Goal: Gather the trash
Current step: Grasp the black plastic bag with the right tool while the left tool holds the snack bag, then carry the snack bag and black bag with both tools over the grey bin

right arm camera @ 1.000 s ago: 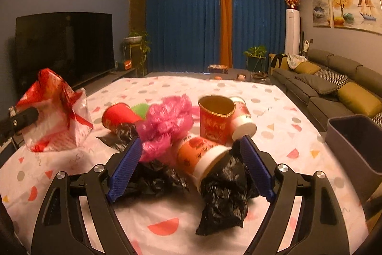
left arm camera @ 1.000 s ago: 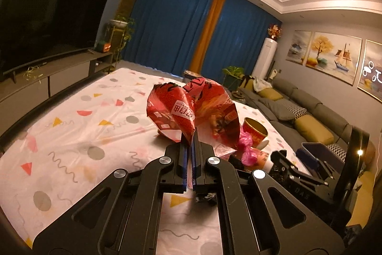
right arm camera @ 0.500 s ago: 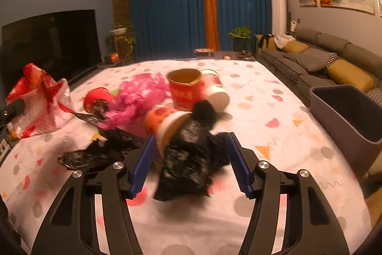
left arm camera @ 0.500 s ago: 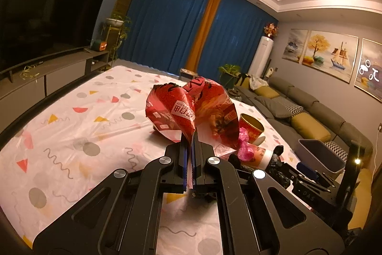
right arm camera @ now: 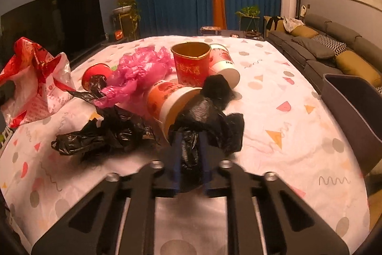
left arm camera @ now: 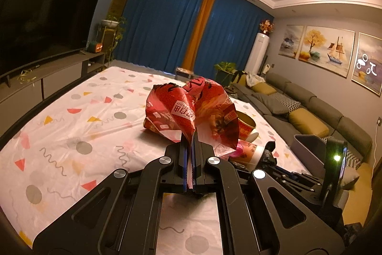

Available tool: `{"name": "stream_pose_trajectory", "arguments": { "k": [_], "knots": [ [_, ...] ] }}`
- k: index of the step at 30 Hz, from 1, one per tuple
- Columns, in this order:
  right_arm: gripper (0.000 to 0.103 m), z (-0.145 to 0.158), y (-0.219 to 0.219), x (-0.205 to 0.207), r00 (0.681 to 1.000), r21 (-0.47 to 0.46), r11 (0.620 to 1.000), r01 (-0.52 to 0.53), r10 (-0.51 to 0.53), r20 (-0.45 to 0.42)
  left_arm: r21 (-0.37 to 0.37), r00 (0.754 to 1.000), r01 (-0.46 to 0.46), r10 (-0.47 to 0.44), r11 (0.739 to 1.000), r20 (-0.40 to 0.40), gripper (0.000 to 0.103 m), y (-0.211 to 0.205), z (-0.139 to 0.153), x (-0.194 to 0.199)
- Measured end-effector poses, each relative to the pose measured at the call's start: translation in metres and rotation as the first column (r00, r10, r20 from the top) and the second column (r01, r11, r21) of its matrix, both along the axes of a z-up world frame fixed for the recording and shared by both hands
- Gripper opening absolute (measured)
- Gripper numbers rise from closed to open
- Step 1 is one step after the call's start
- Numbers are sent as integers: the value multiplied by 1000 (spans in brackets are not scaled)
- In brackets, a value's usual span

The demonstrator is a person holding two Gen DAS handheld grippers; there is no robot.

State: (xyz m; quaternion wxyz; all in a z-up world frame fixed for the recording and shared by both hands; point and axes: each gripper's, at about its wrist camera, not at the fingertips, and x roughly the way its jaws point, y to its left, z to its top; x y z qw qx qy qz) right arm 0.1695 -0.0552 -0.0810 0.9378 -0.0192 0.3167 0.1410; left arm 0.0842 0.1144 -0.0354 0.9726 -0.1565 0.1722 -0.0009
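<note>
Left gripper [left arm camera: 190, 145]: jaws pressed together on the bottom edge of a red snack bag [left arm camera: 191, 109], bag fanned out upright above the fingers, lifted off the table [left arm camera: 71, 126].

Right gripper [right arm camera: 190, 147]: blue pads closed in on a crumpled black plastic bag [right arm camera: 207, 121], pinching its lower part (motion blur around the fingers, but the bag is clearly between them). The bag bulges up and to the right of the pads.

Just behind it, a paper cup [right arm camera: 172, 102] lies on its side, touching the black bag. Further back stands a red-and-gold cup [right arm camera: 191, 66], upright, with a white cup [right arm camera: 224, 66] tipped over beside it. A pink plastic bag [right arm camera: 140, 68] sits left of those, against a small red cup [right arm camera: 95, 74] on its side. A second black bag [right arm camera: 105, 133] is spread flat on the table left of the gripper.

The red snack bag also shows at the far left of the right view [right arm camera: 33, 80].

Grey bin [right arm camera: 353, 111] at the table's right edge, beside the sofa [right arm camera: 334, 49].
</note>
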Motion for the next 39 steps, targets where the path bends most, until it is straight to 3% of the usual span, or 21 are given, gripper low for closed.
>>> {"name": "stream_pose_trajectory", "arguments": {
  "k": [39],
  "knots": [
    [5,51,-101,-68,966,102,987,128,-147,212,115,987,149,-155,982,45,2,-98,21,-2]
  ]
}}
